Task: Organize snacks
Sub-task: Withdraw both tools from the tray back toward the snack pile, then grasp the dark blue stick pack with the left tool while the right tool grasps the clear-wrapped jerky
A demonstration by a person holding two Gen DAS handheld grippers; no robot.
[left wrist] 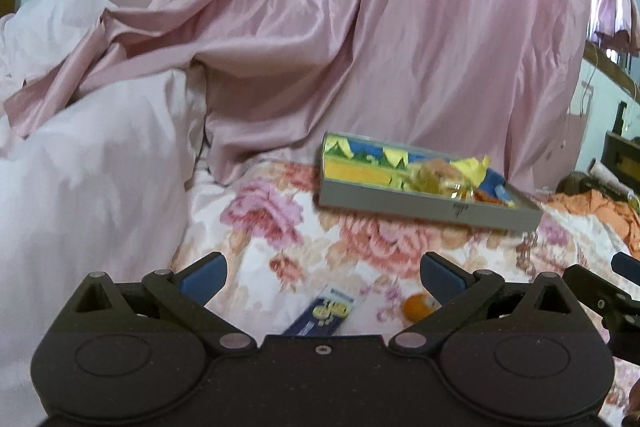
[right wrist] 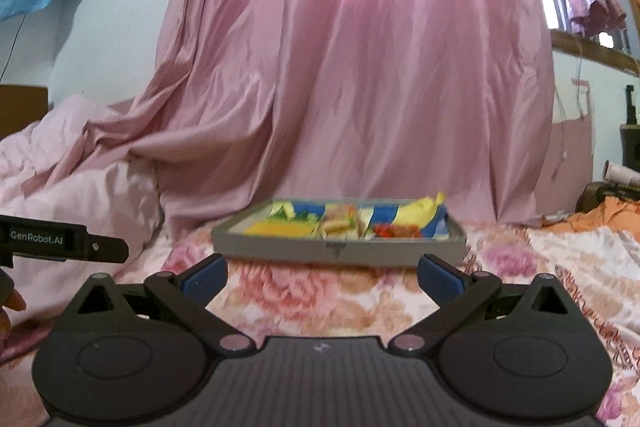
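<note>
The left gripper (left wrist: pixel 323 277) hangs low over a floral bedspread (left wrist: pixel 280 239) with its jaws spread wide and nothing between them; its blue pads (left wrist: pixel 204 277) sit apart at roughly nine and three o'clock of the gap. Just below that gap, at six o'clock, a blue snack packet (left wrist: pixel 324 315) with yellow lettering lies flat on the cloth, partly hidden by the gripper body, and a small orange snack (left wrist: pixel 416 307) lies beside it toward four o'clock, close to the right-hand finger. Farther off, at about one o'clock in the left wrist view, a shallow grey tray (left wrist: pixel 424 205) rests on the bedspread, holding a jumble of yellow, blue and orange wrappers too blurred to tell apart. The right gripper (right wrist: pixel 322 277) is likewise wide open and empty, pointed straight at the same tray (right wrist: pixel 340 247), which sits at twelve o'clock ahead of it, well apart from the fingertips. Behind the tray a pink curtain (right wrist: pixel 360 67) drapes down onto the bed, and a pale pink quilt (left wrist: pixel 80 167) bunches at nine o'clock. The left gripper's side shows at the nine o'clock edge of the right wrist view.
</note>
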